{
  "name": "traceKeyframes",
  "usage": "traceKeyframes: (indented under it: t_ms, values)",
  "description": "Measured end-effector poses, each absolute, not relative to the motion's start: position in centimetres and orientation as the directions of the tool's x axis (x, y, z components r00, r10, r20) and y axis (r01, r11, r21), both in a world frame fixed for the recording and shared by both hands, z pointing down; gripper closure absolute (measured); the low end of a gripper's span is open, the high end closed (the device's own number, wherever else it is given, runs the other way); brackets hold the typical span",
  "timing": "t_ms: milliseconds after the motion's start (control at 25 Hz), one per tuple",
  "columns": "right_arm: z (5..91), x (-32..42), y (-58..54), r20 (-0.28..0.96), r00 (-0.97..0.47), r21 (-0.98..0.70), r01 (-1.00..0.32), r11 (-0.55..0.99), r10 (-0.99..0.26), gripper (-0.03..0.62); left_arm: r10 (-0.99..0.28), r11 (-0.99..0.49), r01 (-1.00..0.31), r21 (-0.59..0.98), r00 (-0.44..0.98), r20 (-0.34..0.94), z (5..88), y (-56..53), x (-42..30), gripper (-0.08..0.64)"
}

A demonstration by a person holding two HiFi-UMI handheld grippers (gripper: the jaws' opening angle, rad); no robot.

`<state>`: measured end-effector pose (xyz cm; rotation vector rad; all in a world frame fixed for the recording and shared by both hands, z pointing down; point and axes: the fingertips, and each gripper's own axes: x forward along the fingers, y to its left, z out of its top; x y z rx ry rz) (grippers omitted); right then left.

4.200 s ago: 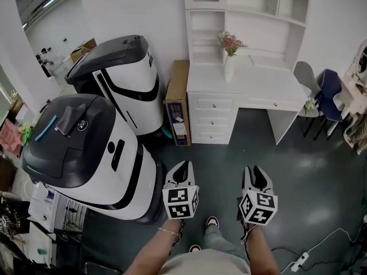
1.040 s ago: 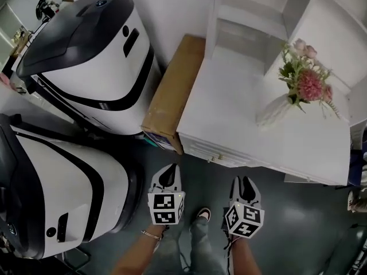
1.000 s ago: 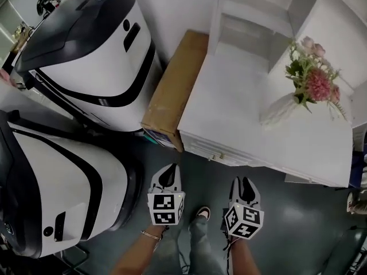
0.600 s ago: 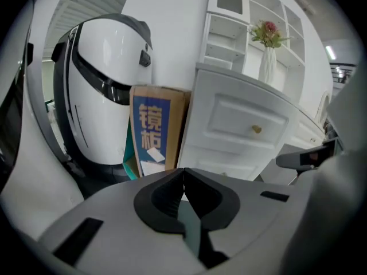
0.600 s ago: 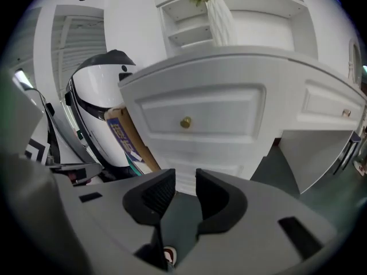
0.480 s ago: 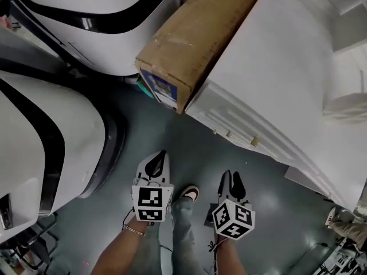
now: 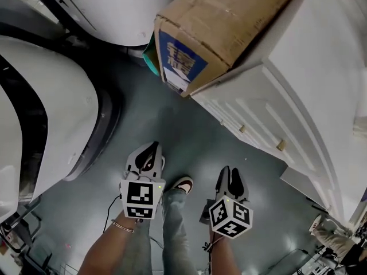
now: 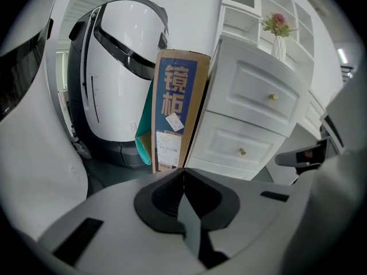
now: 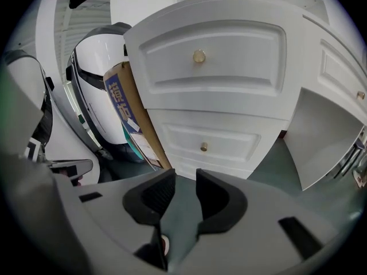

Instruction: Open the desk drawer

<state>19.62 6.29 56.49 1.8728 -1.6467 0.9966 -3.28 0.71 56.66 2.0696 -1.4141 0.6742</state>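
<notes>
the desk (image 7: 321, 67) and cardboard box (image 7: 229, 22) are cut off by the head view's edges.

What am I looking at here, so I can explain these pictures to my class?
No robot: a person holds a two-fingered gripper in each hand. The head view looks down from the person's head at the left gripper and right gripper above a grey floor, facing a white desk beside a brown cardboard box. The other two pictures come from a camera on each gripper. The left fingers are shut; the right fingers stand apart. Nothing is held. The desk's white drawers, with round gold knobs, are closed.
</notes>
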Motion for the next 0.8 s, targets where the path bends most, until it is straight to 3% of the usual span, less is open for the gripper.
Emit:
traceKeyframes:
  t_ms: [800]
  values:
    - [71.5, 19.3, 2.4, 0.865, 0.057, -0.016, -0.990, -0.141, -0.499, 0.469, -0.646, -0.187, -0.970, 0.155, 0.240, 0.725, 65.4, -1.1, -7.8, 0.541]
